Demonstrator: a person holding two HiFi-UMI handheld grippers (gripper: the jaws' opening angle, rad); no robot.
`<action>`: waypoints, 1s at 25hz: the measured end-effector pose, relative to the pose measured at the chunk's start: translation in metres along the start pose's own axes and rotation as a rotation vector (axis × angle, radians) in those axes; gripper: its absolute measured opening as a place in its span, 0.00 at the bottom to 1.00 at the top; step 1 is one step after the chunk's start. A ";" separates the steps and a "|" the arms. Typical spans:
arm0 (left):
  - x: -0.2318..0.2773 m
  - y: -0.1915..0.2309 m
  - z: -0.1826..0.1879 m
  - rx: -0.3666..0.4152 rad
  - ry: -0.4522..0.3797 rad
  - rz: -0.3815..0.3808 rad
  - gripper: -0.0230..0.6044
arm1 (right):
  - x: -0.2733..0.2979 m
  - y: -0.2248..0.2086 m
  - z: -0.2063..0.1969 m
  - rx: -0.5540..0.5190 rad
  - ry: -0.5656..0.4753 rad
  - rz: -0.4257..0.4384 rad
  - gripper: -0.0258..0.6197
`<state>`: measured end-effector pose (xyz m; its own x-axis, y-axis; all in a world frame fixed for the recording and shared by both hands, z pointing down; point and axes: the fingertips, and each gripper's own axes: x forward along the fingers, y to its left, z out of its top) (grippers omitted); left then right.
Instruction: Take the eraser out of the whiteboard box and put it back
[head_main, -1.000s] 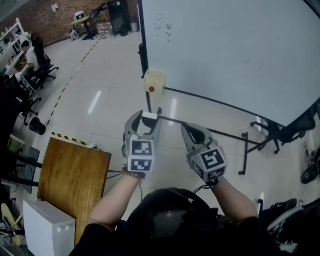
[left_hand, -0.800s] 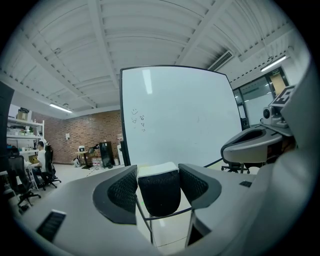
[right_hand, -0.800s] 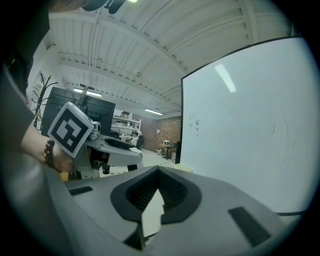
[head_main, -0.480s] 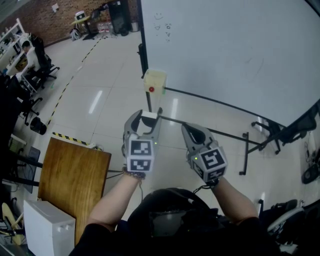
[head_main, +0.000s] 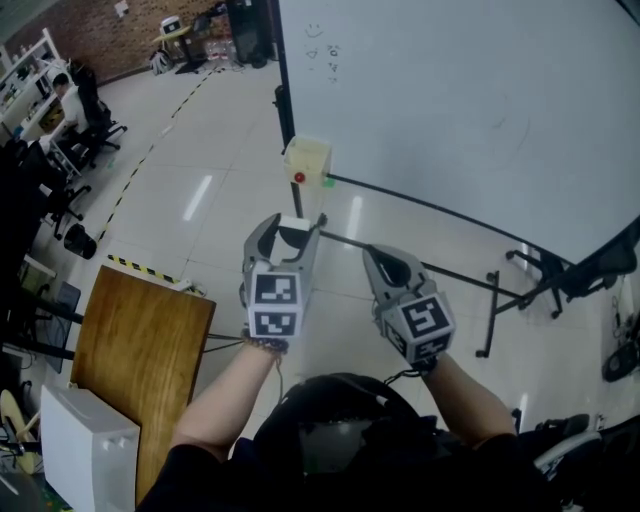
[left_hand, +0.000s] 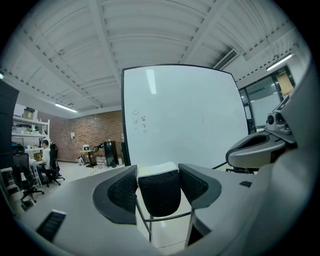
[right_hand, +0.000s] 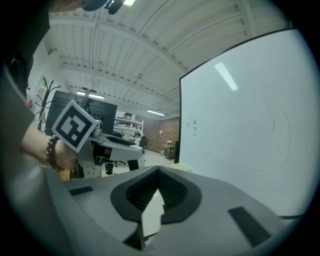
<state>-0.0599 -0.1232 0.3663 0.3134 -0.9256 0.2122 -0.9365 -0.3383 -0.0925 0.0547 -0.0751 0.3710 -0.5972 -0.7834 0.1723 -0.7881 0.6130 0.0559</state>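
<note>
My left gripper (head_main: 291, 231) is shut on the eraser (head_main: 295, 223), a block with a white back and black felt. In the left gripper view the eraser (left_hand: 159, 192) stands upright between the ribbed pads (left_hand: 123, 189), in front of the whiteboard (left_hand: 185, 115). The whiteboard box (head_main: 307, 160), pale yellow with a red dot, hangs at the board's lower left corner, beyond and above the left gripper. My right gripper (head_main: 389, 264) is shut with nothing in it, to the right of the left one. Its jaws meet in the right gripper view (right_hand: 159, 186).
The large whiteboard (head_main: 470, 100) on a black wheeled stand (head_main: 490, 300) fills the upper right. A wooden table (head_main: 140, 350) and a white cabinet (head_main: 85, 450) stand at lower left. Office chairs and a seated person (head_main: 65, 85) are at far left.
The head view has shifted a little. Both grippers keep almost the same pose, and the eraser stays in the left one.
</note>
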 end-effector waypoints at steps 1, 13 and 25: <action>0.001 -0.002 0.001 -0.002 -0.001 0.007 0.44 | -0.001 -0.002 0.000 -0.002 -0.002 0.007 0.08; 0.025 -0.007 0.008 -0.033 -0.001 0.070 0.44 | 0.000 -0.033 -0.022 0.007 0.033 0.072 0.08; 0.079 0.033 0.015 -0.046 -0.004 0.083 0.44 | 0.052 -0.058 -0.019 0.013 0.030 0.081 0.08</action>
<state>-0.0638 -0.2105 0.3658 0.2345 -0.9511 0.2012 -0.9656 -0.2519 -0.0652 0.0720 -0.1499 0.3952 -0.6546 -0.7276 0.2050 -0.7392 0.6729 0.0280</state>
